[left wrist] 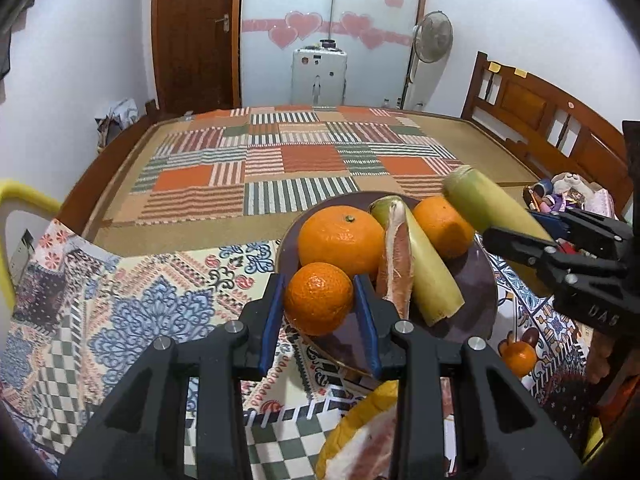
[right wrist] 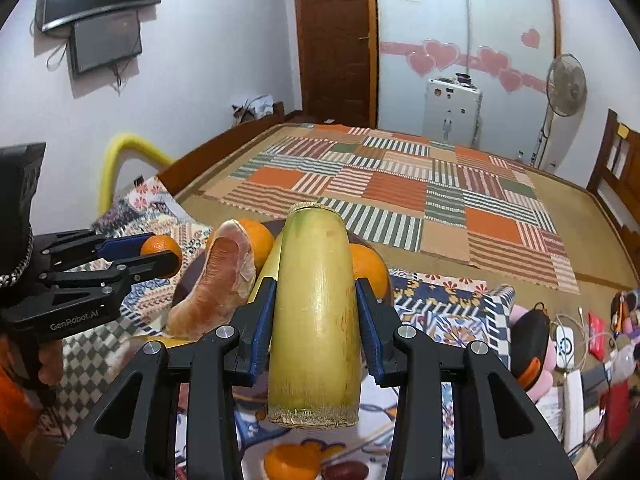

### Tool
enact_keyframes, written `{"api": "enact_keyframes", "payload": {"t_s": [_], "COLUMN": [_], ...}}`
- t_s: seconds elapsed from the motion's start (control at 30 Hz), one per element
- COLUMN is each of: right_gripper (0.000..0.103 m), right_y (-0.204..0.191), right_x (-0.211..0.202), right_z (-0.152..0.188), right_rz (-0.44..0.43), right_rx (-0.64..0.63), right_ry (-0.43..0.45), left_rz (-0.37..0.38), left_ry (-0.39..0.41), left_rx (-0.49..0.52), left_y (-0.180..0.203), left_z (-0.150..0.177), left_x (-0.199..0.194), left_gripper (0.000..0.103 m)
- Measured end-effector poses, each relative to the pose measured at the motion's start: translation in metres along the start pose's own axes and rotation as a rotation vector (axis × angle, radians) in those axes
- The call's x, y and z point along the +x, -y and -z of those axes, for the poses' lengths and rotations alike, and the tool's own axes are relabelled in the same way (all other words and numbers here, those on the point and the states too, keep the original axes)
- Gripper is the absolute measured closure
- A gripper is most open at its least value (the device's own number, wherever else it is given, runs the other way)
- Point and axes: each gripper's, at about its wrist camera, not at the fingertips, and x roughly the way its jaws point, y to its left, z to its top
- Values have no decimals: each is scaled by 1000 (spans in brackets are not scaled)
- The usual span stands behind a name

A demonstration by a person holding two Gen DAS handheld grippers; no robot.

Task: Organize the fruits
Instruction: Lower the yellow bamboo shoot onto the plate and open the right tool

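Observation:
My left gripper (left wrist: 319,300) is shut on a small orange (left wrist: 319,298) at the near rim of a dark purple plate (left wrist: 476,280). The plate holds a large orange (left wrist: 340,240), another orange (left wrist: 442,226), a peeled pomelo wedge (left wrist: 396,264) and a yellow-green cane piece (left wrist: 432,276). My right gripper (right wrist: 316,308) is shut on a second cane piece (right wrist: 316,320), held above the plate's right side; it also shows in the left wrist view (left wrist: 492,204). The left gripper (right wrist: 160,258) with its orange (right wrist: 160,248) shows at the left of the right wrist view.
A patterned cloth (left wrist: 140,312) covers the table. A pomelo piece in yellow rind (left wrist: 360,440) lies near, below the left gripper. A bed with a patchwork cover (left wrist: 280,160) lies beyond. Clutter (right wrist: 580,340) sits at the right.

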Motion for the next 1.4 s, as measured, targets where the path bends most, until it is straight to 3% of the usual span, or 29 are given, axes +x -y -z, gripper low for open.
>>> {"api": "enact_keyframes", "payload": {"t_s": [0.63,0.77,1.13,1.4], "right_gripper": [67,67,60,55], "right_y": [-7,-8,-10,-8], "right_x": [21,22,-11,-48], "right_z": [5,3,8,32], "right_rz": [-3,-6,6,28], "right_rx": [-41,-37,-36,-23], "right_ry": [-78,-81,-39,-6], "left_rz": [27,27,40,48], "left_ry": [-59,-61,-41,-81], "left_rx": [8,2,20,92], "left_y": [7,7,7,26], "left_z": [2,3,15,48], "left_x": [22,18,-19,-39], "left_gripper": [67,57,54,38]}}
